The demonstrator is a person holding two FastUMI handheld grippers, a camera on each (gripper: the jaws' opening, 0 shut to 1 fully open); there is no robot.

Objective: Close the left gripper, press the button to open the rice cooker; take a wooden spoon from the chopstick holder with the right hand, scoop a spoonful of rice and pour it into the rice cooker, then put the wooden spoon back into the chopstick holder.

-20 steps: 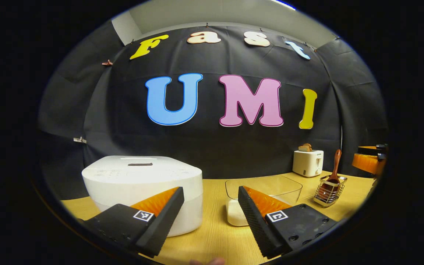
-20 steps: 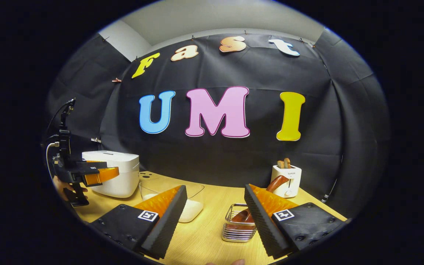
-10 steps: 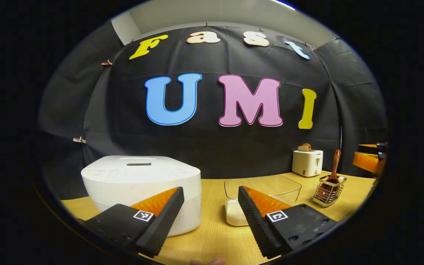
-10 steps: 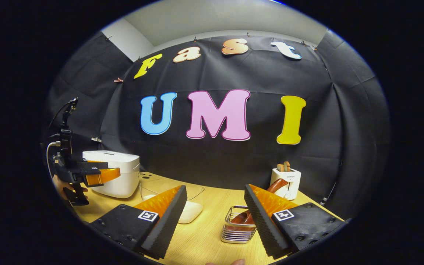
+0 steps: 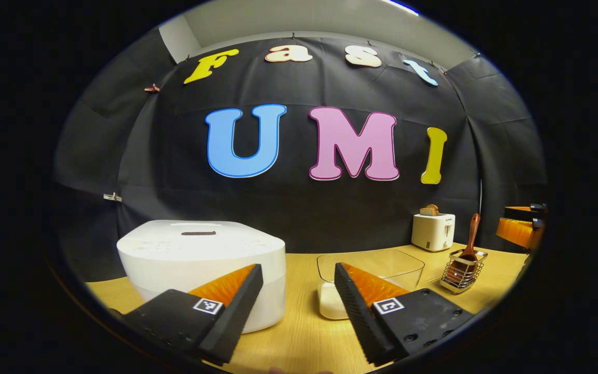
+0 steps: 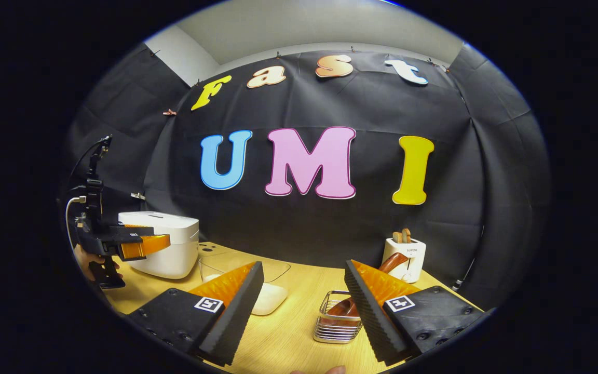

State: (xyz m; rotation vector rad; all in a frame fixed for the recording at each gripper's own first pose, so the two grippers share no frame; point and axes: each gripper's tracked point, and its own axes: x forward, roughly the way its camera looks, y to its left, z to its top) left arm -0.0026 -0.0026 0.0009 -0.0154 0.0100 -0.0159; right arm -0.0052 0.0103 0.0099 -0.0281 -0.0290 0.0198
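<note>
Jaws of both grippers: spread wide, holding nothing. Left gripper (image 5: 299, 306) held above the near edge of the worktop, its left finger in front of the cooker's side wall; right gripper (image 6: 304, 306) held above the holder, with the holder showing in the gap between its fingers.

Item 1: white, low, round-cornered plastic rice cooker (image 5: 200, 259), lid down, standing at the left of the light wooden worktop (image 5: 304, 332). A dark slot sits on top of the lid.

Item 2: reddish-brown wooden spoon (image 5: 467, 244), standing bowl-down in the holder, handle leaning up toward the wall.

Item 3: small silver wire chopstick holder (image 6: 338, 322), rectangular, on the worktop toward the right, near the toaster.

Item 4: clear square container (image 5: 369, 275) with white rice (image 5: 330, 306) in its bottom, between cooker and holder.

Item 5: small white toaster (image 5: 433, 231) with bread slices standing up from its slots, at the back right against the black cloth wall.

Item 6: left gripper as seen from the right gripper view (image 6: 148, 244), level with the cooker, held by a hand (image 6: 89, 259) at its grip.
</note>
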